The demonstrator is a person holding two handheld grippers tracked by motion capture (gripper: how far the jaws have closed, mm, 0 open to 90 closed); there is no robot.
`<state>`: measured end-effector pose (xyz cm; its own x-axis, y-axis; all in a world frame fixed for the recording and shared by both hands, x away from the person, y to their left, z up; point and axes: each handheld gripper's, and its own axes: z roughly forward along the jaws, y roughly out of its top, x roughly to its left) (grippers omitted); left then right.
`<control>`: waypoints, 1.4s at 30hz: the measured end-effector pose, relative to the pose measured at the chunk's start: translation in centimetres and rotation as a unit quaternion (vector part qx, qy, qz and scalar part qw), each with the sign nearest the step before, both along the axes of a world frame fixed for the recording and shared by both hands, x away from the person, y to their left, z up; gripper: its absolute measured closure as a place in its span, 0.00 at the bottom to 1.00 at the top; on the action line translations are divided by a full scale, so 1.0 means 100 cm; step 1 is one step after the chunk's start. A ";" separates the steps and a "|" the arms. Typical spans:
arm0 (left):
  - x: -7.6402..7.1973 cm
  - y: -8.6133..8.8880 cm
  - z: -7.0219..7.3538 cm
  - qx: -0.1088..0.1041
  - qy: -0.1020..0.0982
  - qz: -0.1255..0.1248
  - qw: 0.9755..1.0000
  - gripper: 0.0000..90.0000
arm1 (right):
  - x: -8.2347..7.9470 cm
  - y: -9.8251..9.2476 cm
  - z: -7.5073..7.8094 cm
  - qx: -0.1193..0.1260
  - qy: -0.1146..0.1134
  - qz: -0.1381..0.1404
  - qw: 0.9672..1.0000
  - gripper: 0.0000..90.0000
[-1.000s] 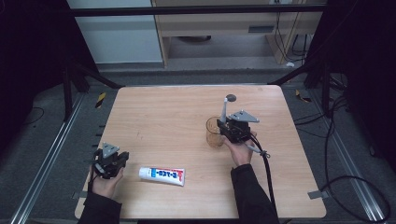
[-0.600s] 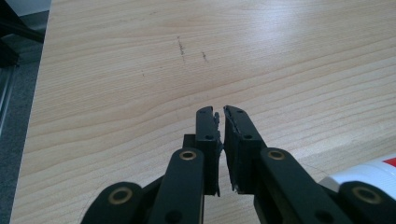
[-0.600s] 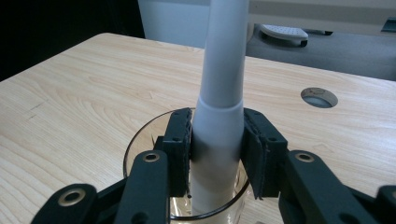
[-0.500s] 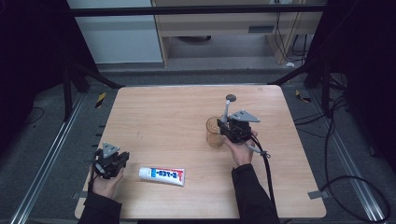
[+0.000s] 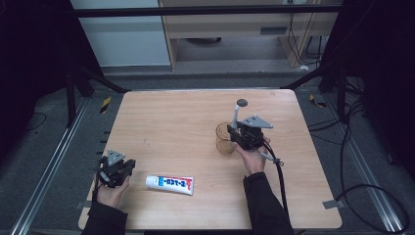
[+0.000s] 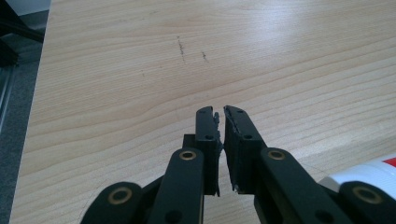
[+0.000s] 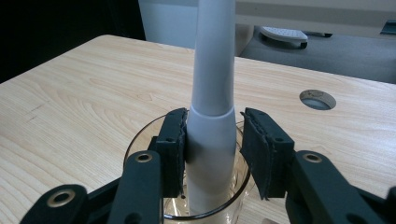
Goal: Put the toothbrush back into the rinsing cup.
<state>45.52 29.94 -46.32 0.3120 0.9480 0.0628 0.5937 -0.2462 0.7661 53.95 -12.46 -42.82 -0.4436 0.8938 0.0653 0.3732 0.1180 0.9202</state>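
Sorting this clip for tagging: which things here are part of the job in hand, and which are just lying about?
In the job:
- grey-white electric toothbrush, standing in the cup
- clear glass cup
- right gripper, jaws just opening either side of the toothbrush handle

Lying about:
- toothpaste tube, flat on the table
- left gripper, nearly closed, holding nothing

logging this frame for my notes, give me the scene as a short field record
work in hand: grey toothbrush standing in glass cup
right claw: jaws just been opening, one pad against the handle, the other apart
left claw: nearly closed, nothing held, low over table
toothpaste tube: lying flat beside the left claw
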 end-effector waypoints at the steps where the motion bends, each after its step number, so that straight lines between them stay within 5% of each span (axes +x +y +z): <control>1: 0.000 0.000 0.000 0.000 0.000 0.000 1.000 0.92 | 0.000 0.000 0.000 0.000 -0.001 0.000 1.000 0.67; 25: -0.001 0.000 0.001 -0.001 -0.002 0.000 1.000 0.92 | -0.006 0.001 0.004 0.001 -0.005 0.011 1.000 0.41; 42: -0.003 -0.001 0.003 -0.006 -0.004 -0.005 1.000 0.94 | -0.042 -0.027 0.019 -0.025 0.006 0.021 0.999 0.31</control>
<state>45.23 29.85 -46.01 0.3208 0.9456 0.0546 0.5853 -0.2433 0.7735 49.80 -15.18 -40.92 -0.4799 0.8770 0.0257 0.3777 0.1801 0.9082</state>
